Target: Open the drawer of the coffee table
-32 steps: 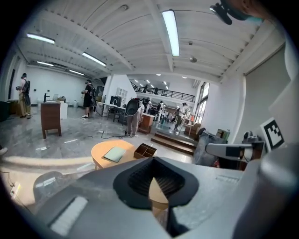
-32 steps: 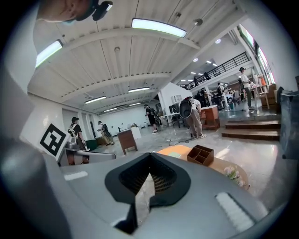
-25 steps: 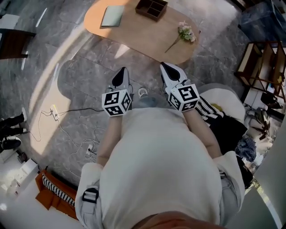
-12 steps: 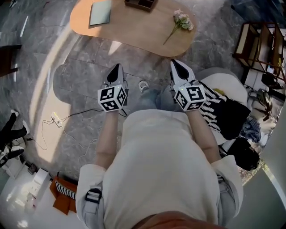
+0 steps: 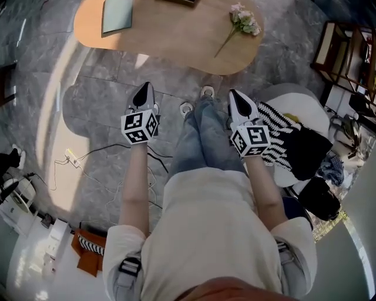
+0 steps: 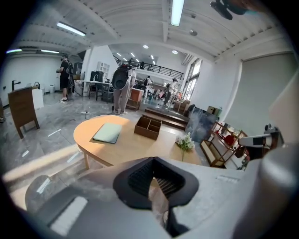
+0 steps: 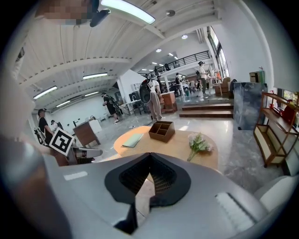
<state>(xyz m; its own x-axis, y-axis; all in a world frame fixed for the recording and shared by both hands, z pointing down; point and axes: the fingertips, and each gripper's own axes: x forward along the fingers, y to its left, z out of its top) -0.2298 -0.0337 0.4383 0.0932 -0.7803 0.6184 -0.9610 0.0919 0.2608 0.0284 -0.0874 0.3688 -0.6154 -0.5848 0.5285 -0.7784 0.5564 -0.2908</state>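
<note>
The oval wooden coffee table (image 5: 176,41) stands ahead of me on the grey floor. It carries a green folder (image 5: 116,13), a sprig of flowers (image 5: 242,20) and a wooden organiser box (image 6: 148,127). No drawer shows in any view. My left gripper (image 5: 143,93) hangs short of the table's near edge, shut and holding nothing. My right gripper (image 5: 236,99) is level with it on the other side of the person's legs, also shut and holding nothing. Both point at the table (image 7: 177,147) from a short distance away.
Cables and a power strip (image 5: 73,157) lie on the floor to the left. A white seat with striped cloth (image 5: 294,126) stands close on the right, and a shelf rack (image 5: 346,53) beyond it. People (image 6: 120,84) stand far behind the table.
Both grippers have sunk and spread apart toward the table's near edge. The person's jeans and shoes have come into view between them.
</note>
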